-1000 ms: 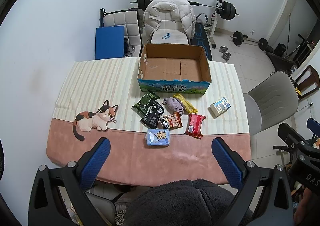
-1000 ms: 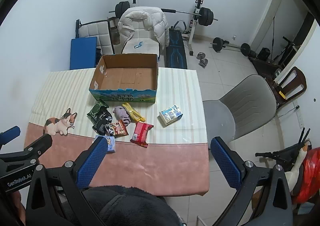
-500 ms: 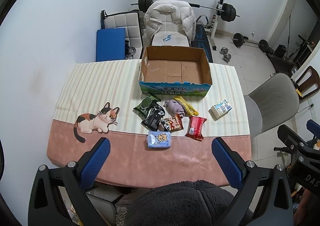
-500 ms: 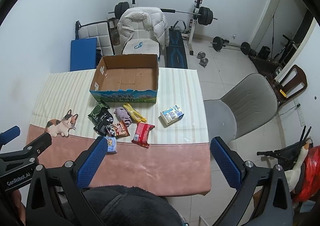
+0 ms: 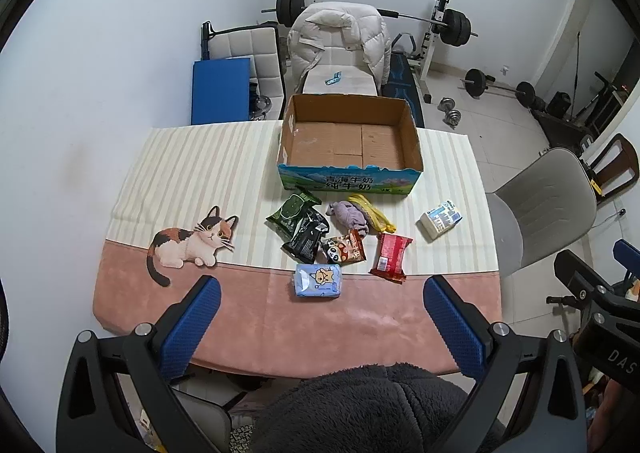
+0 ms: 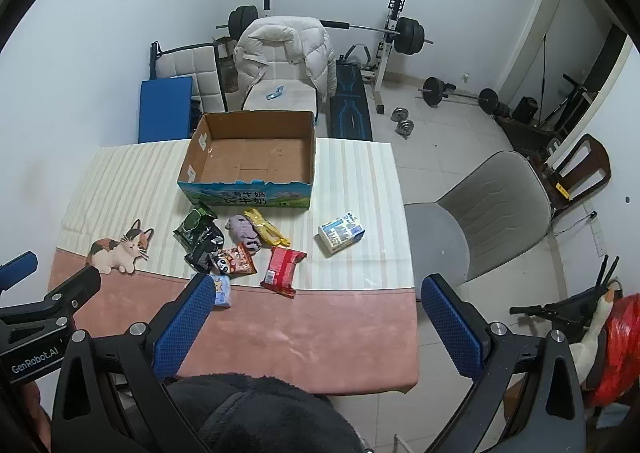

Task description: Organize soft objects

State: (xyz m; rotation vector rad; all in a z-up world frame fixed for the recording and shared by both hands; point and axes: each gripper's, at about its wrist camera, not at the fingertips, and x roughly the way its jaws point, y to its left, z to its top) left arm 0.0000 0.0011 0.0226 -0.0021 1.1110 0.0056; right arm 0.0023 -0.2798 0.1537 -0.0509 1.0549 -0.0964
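An empty cardboard box (image 5: pixel 348 141) (image 6: pixel 252 157) stands on the far middle of the table. In front of it lie several soft packs: a green pack (image 5: pixel 292 211), a black pack (image 5: pixel 306 239), a purple cloth (image 5: pixel 350 215), a yellow pack (image 5: pixel 372 211), a panda snack pack (image 5: pixel 344 251), a red pack (image 5: pixel 390 257) (image 6: pixel 282 265), a blue tissue pack (image 5: pixel 318 281) and a white-blue pack (image 5: pixel 440 219) (image 6: pixel 341 235). My left gripper (image 5: pixel 320 317) is open and empty, high above the near table edge. My right gripper (image 6: pixel 316 317) is open and empty, beside it to the right.
The table has a striped and pink cloth (image 5: pixel 192 177) with a cat print (image 5: pixel 192 243). A grey chair (image 6: pixel 488 213) stands at the table's right side. A chair with a white jacket (image 5: pixel 340 41) and weight equipment (image 6: pixel 404 37) stand behind the table.
Both grippers have drifted slightly back and up; the table objects sit a little lower in both views. Nothing on the table has moved.
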